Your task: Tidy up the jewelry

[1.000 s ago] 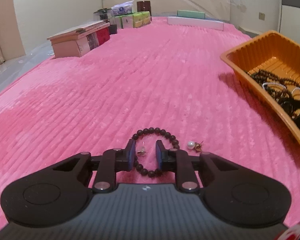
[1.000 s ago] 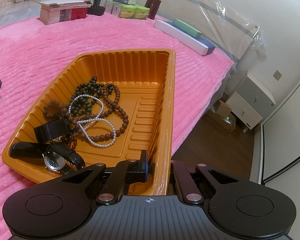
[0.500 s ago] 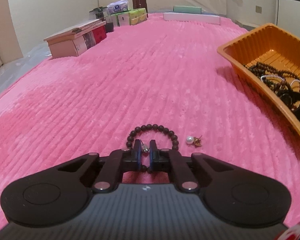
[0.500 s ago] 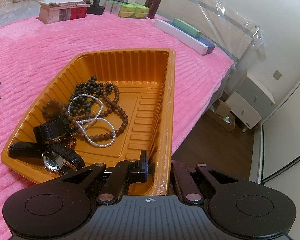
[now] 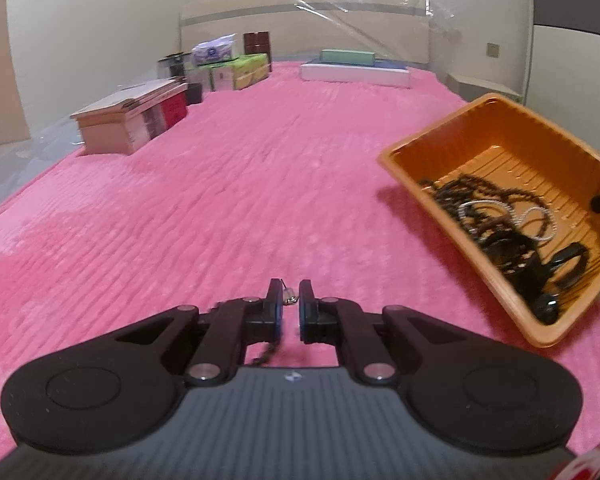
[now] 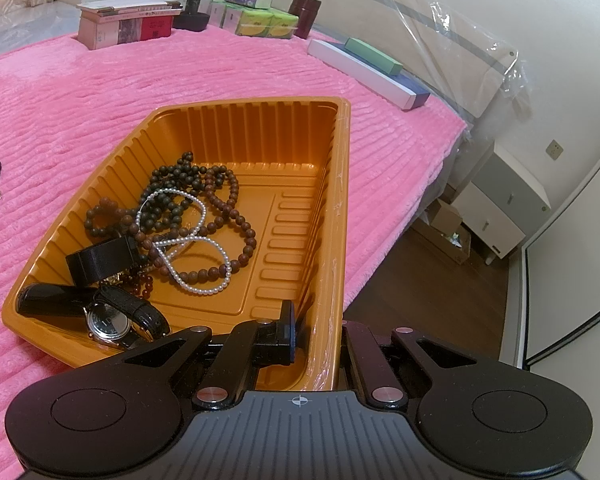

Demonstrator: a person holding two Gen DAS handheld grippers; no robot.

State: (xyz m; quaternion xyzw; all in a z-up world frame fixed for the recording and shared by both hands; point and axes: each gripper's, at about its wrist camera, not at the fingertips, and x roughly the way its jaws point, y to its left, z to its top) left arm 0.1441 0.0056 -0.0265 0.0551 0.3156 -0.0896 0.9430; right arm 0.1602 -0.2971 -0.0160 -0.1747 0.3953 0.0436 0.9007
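left gripper (image 5: 289,294) now lifted off the pink blanket (image 5: 220,208), small earring (image 5: 289,295) between closed fingers

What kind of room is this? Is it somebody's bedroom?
Most likely a bedroom. The jewelry tray sits on a big bed with a fuzzy pink blanket, a headboard still wrapped in plastic stands behind it, and a small white nightstand is beside the bed.

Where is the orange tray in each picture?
Left wrist view: the orange tray sits at the right side on the pink blanket.
Right wrist view: the tray fills the middle, its wall between the right gripper fingers.
Shared landmark: the white pearl strand inside it.
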